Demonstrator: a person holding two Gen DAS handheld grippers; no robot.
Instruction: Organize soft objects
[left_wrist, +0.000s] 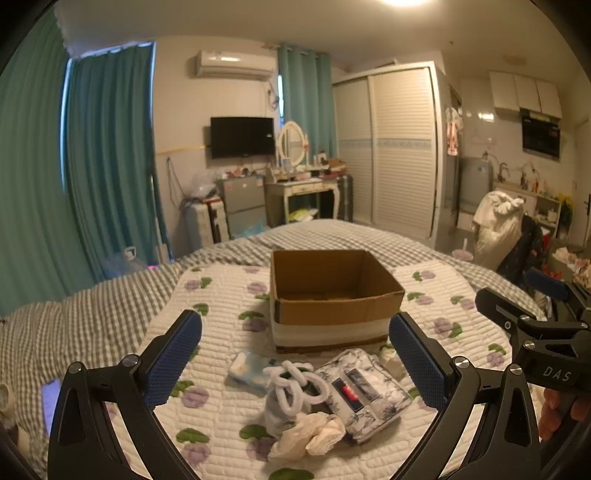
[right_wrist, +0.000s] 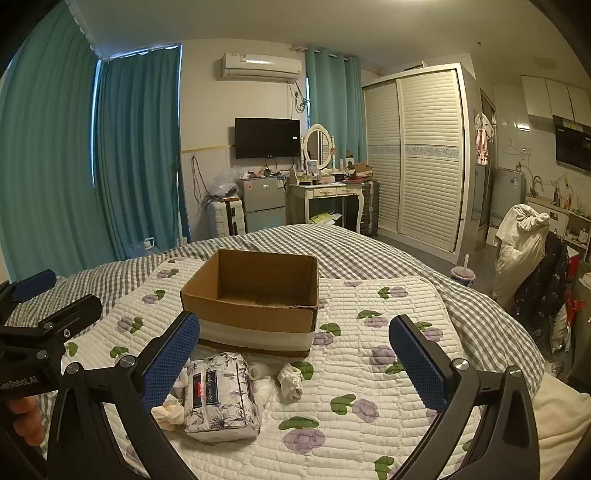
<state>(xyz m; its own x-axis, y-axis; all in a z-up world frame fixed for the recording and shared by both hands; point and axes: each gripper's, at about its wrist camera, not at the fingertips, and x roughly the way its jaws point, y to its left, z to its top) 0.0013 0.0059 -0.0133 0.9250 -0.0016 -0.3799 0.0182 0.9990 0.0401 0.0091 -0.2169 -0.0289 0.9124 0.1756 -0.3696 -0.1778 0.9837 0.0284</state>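
Note:
An open cardboard box (left_wrist: 332, 295) stands on the quilted floral mat (left_wrist: 221, 295); it also shows in the right wrist view (right_wrist: 255, 302). In front of it lie a floral tissue pack (left_wrist: 364, 395) (right_wrist: 221, 395), a white looped band on a sock bundle (left_wrist: 295, 387), a crumpled cream cloth (left_wrist: 310, 435), a light blue packet (left_wrist: 251, 369) and a rolled white sock (right_wrist: 290, 380). My left gripper (left_wrist: 295, 362) is open and empty above the pile. My right gripper (right_wrist: 295, 362) is open and empty, to the right of the tissue pack.
The mat lies on a grey checked bed cover (right_wrist: 369, 254). A phone (left_wrist: 50, 402) lies at the left on the bed. Curtains, a dresser, a wardrobe (right_wrist: 417, 155) and a chair with clothes (right_wrist: 524, 247) stand beyond the bed.

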